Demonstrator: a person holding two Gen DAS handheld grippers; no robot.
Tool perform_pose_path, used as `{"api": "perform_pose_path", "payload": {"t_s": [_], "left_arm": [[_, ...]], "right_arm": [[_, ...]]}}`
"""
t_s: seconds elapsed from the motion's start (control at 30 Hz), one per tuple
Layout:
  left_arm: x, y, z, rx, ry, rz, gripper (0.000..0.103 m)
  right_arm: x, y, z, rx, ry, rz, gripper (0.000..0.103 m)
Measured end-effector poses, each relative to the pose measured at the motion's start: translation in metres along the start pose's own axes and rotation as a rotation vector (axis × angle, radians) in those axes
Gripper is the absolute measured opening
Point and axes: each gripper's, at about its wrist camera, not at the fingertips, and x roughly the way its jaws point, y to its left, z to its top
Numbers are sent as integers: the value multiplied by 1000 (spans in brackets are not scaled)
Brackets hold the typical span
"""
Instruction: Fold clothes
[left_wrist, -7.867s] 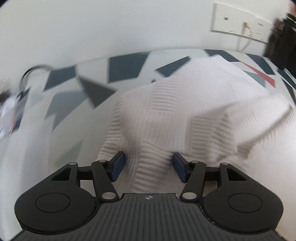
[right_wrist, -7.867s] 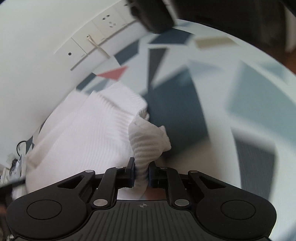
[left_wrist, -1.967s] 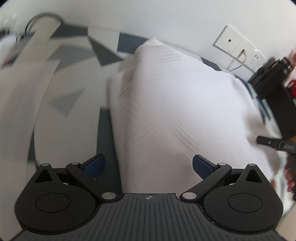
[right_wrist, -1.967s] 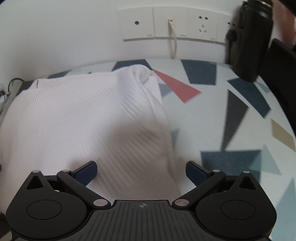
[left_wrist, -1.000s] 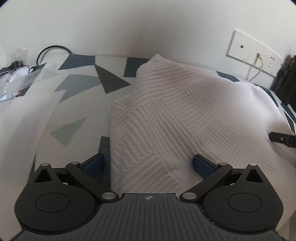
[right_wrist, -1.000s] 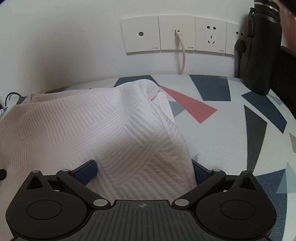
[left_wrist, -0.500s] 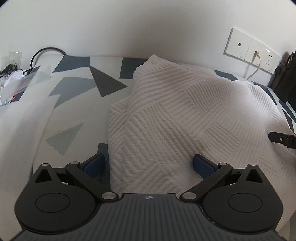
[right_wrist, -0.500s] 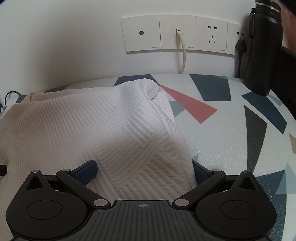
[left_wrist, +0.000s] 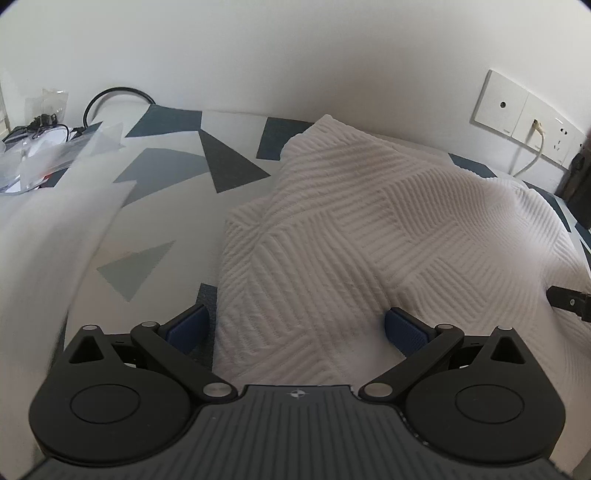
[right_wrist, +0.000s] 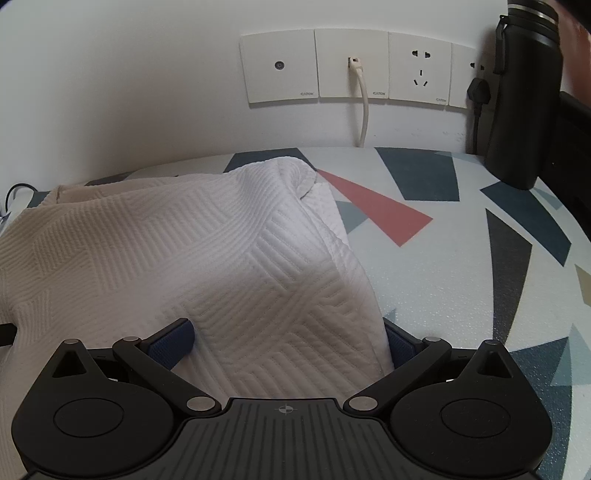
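- I am working at the fold of one white textured garment (left_wrist: 369, 236), which is lying in a rumpled, partly doubled heap on the patterned surface (left_wrist: 162, 173); by my judgement the fold is under way but not yet finished, since the cloth is humped rather than flat.
- In the left wrist view the garment is filling the centre and right of the frame, its left edge running down to the lower middle, and it is reaching right in between the fingers of my left claw (left_wrist: 295, 328).
- In the right wrist view the same garment (right_wrist: 207, 254) is covering the left and centre of the frame, its right edge dropping to the lower middle, with a rounded corner sitting at upper centre below the wall sockets (right_wrist: 351, 62).
- I am holding both claws spread wide: the left claw is gripping nothing, and the right claw (right_wrist: 286, 339) is likewise empty, with cloth lying between its fingers.
- The next move, as I judge it, is calling for each claw to close on the near hem on its own side, then to lift together and carry it toward the far edge.
- A black bottle (right_wrist: 524, 92) is standing at the upper right, well apart from the garment.
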Motion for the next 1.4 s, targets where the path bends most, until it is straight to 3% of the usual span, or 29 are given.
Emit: {"api": "perform_pose_path", "payload": {"t_s": [0.67,1.13,1.4], "left_arm": [[1,3,-1,43,-26,-39,103],[10,7,18,80,68,-80,103],[13,4,14,71,6,-72,103]], "right_arm": [[0,2,-1,9,-10,-11,102],[11,-2,21,-27,106,15,102],[16,-2,24,-19,111,9,102]]}}
